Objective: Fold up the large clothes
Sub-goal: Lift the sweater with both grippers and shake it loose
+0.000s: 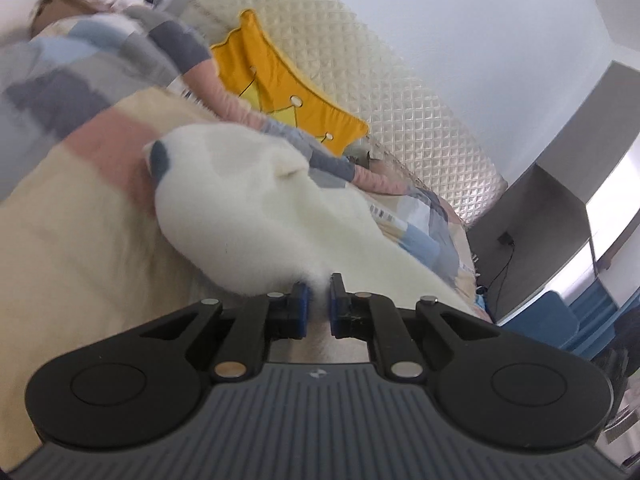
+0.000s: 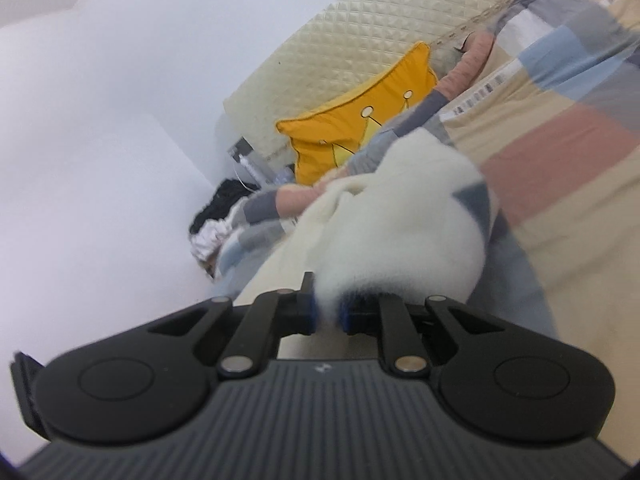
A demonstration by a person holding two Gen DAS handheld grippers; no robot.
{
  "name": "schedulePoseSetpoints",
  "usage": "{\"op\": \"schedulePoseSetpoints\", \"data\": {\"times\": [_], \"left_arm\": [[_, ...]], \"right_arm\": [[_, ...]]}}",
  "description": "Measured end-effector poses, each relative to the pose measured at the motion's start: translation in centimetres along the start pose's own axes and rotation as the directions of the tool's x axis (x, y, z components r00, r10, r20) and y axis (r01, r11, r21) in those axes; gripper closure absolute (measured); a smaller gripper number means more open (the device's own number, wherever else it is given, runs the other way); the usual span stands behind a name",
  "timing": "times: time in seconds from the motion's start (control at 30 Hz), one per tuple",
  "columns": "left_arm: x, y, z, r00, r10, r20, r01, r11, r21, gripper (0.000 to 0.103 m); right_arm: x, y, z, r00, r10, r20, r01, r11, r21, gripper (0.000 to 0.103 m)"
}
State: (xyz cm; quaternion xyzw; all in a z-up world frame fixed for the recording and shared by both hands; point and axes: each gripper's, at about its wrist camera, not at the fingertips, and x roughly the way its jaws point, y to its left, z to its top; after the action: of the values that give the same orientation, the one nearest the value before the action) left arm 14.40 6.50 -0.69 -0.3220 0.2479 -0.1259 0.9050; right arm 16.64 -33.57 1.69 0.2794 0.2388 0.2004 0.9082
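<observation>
over the patchwork bed cover (image 1: 60,216), both your claws, left gripper (image 1: 318,286) and right gripper (image 2: 326,306), pinch the fluffy white garment (image 1: 240,216), lifted, probably mid-fold; next, carry both corners across evenly.

We see the right gripper (image 2: 326,306) w/ blue pads clamped on a fold of fuzzy white garment (image 2: 404,232), which bunches up just ahead of the jaws. Beyond it lies a patchwork bedspread (image 2: 560,128) in cream, pink, blue & grey. A yellow crown pillow (image 2: 352,128) leans vs. the quilted cream headboard (image 2: 360,44).
</observation>
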Motion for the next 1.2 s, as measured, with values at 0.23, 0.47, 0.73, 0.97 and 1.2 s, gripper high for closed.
{"op": "schedulePoseSetpoints", "data": {"times": [0.23, 0.47, 0.73, 0.97, 1.2], "left_arm": [[-2.6, 0.4, -7.0, 0.995, 0.061, -0.084, -0.064, 0.997, -0.033, 0.091], [0.0, 1.7, -9.1, 0.977, 0.123, -0.172, -0.135, 0.989, -0.062, 0.091], [1.9, 4.8, -10.2, 0.951, 0.108, -0.289, -0.168, 0.968, -0.189, 0.087], [1.4, 5.4, -10.0, 0.952, 0.099, -0.289, -0.170, 0.958, -0.232, 0.056], [1.6, 5.1, -9.6, 0.957, 0.084, -0.279, -0.157, 0.955, -0.253, 0.051]], "right_arm": [[-3.9, -1.2, -3.9, 0.995, -0.088, -0.054, 0.090, 0.996, 0.028, 0.088], [-2.5, -4.6, -7.9, 0.984, -0.105, -0.144, 0.125, 0.983, 0.137, 0.086], [-1.1, -5.1, -9.4, 0.981, -0.085, -0.172, 0.116, 0.976, 0.182, 0.085], [-0.6, -6.1, -10.9, 0.964, -0.026, -0.263, 0.112, 0.942, 0.316, 0.028], [1.2, -4.2, -11.8, 0.957, -0.027, -0.288, 0.098, 0.967, 0.236, 0.036]]}}
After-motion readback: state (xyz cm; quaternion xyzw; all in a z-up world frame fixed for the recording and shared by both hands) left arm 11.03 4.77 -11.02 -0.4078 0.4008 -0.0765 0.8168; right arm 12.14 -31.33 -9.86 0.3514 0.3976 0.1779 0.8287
